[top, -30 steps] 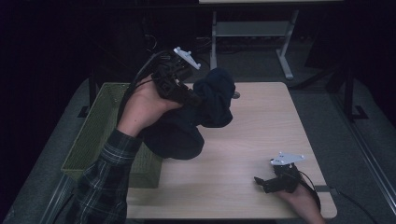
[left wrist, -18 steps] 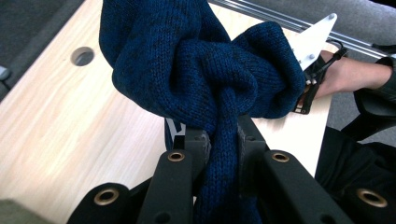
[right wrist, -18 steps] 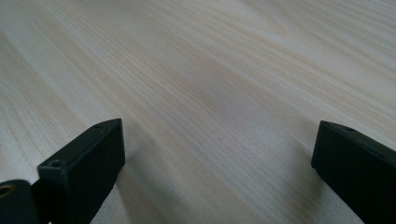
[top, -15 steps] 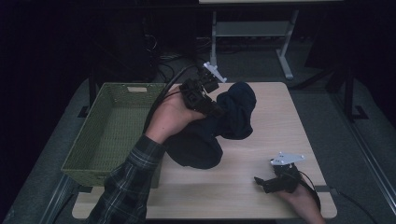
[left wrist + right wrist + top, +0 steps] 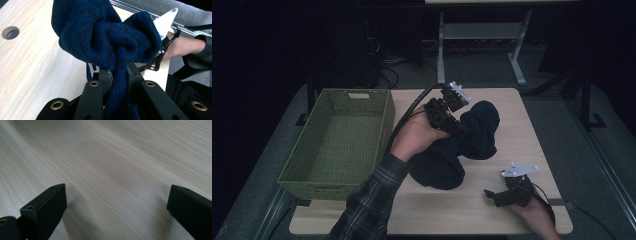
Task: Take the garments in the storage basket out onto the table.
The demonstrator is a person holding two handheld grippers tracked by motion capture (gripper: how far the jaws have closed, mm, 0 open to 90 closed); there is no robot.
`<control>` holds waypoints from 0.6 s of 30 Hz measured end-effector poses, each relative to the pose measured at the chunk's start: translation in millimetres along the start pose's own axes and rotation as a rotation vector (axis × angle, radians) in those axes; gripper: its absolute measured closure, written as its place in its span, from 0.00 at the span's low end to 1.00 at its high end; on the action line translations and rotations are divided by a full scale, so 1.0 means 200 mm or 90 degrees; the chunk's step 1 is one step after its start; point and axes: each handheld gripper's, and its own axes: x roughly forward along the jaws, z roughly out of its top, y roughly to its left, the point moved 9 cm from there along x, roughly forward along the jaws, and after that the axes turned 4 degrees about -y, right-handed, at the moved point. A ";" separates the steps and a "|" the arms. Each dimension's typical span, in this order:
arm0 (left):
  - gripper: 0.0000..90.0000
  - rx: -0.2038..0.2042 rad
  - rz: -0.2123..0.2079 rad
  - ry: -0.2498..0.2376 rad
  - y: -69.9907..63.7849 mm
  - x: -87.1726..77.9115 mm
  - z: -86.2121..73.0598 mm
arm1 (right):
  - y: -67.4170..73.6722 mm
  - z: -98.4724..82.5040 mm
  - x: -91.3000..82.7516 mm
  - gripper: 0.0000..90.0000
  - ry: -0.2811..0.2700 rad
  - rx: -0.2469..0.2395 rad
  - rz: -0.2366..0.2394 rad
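A dark blue knitted garment (image 5: 472, 137) hangs bunched from my left gripper (image 5: 460, 129), its lower part resting on the wooden table (image 5: 422, 210). In the left gripper view the black jaws are shut on a thick fold of the knit (image 5: 117, 50), which bulges above my left gripper (image 5: 119, 75). My right gripper (image 5: 491, 195) rests at the table's front right, apart from the garment. In the right gripper view my right gripper (image 5: 116, 207) stands open, wide, over bare wood with nothing between its fingers.
A green woven basket (image 5: 382, 125) stands on the table's left part, beside the left forearm in a plaid sleeve (image 5: 367, 200). A round cable hole (image 5: 10, 32) sits in the tabletop. Behind the table a grey metal frame (image 5: 482, 35) stands on the floor.
My left gripper has carried the garment to the right, away from the basket, and lower, so the cloth now rests on the table's middle. The right gripper has stayed put.
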 end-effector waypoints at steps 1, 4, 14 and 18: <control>0.88 -0.001 -0.005 0.001 0.00 0.04 0.00 | 0.00 0.00 0.00 0.02 0.000 -0.001 0.000; 0.88 -0.008 -0.012 0.007 0.00 0.09 -0.01 | 0.00 0.00 0.00 0.02 0.000 0.001 0.000; 0.88 -0.028 -0.043 0.020 0.05 0.26 -0.06 | 0.00 0.00 0.00 0.02 0.000 0.001 0.001; 0.88 -0.037 -0.049 0.024 0.10 0.34 -0.07 | 0.00 0.00 0.00 0.02 0.000 0.001 0.001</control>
